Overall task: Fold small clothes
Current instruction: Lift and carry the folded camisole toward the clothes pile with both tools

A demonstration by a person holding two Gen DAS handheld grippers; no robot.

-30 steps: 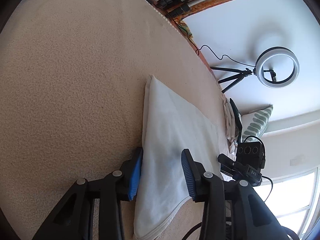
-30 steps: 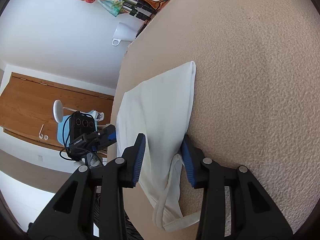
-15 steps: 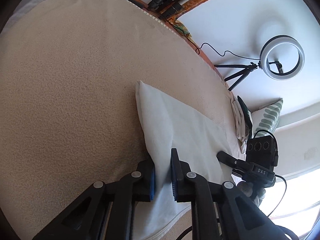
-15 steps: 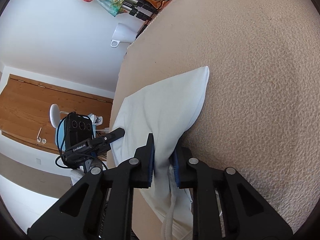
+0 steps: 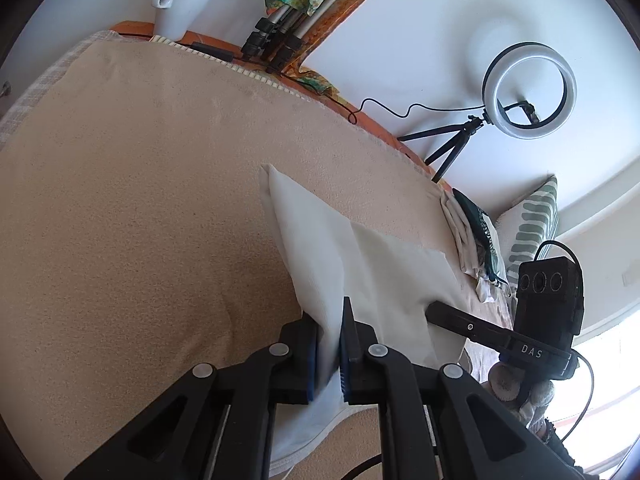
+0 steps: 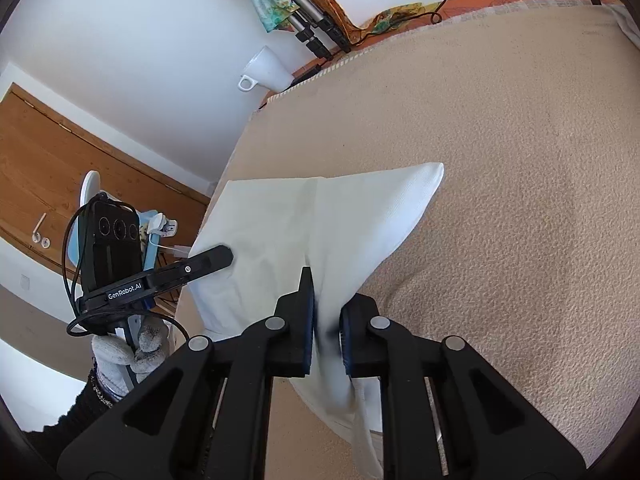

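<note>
Pinched at both ends above beige carpet [image 5: 120, 200].

White garment [image 5: 384, 276], partly lifted and draped over itself. Left gripper [image 5: 329, 344] clamped tight on its near edge; right gripper [image 6: 326, 320] likewise closed on cloth. White mug [image 5: 180, 4] at the far edge.

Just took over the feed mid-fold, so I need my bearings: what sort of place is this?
Most likely a room in a home, perhaps a bedroom set up for filming. Both claws, left and right, pinch a white garment over a beige blanket; a ring light, striped cushion and wooden door surround it.
</note>
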